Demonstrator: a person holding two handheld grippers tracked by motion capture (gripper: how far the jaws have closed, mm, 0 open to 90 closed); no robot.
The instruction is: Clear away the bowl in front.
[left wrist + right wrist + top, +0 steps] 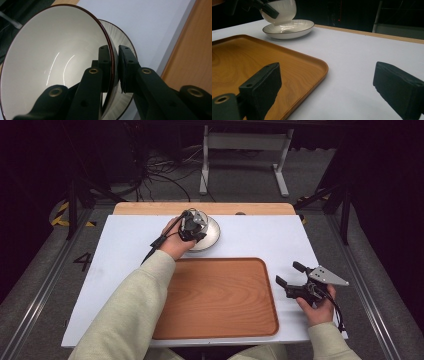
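- Left gripper [114, 67]: jaws clamped on bowl [50, 62] rim, one inside, one outside; bowl tilted just above plate [288, 29].
- Risk: thin rim grip slips, bowl chips plate.
- Right gripper [325, 87]: jaws apart, nothing between them, beside tray [220, 295].

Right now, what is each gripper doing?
Left gripper: closed on the bowl rim, above the plate.
Right gripper: open, holding nothing.
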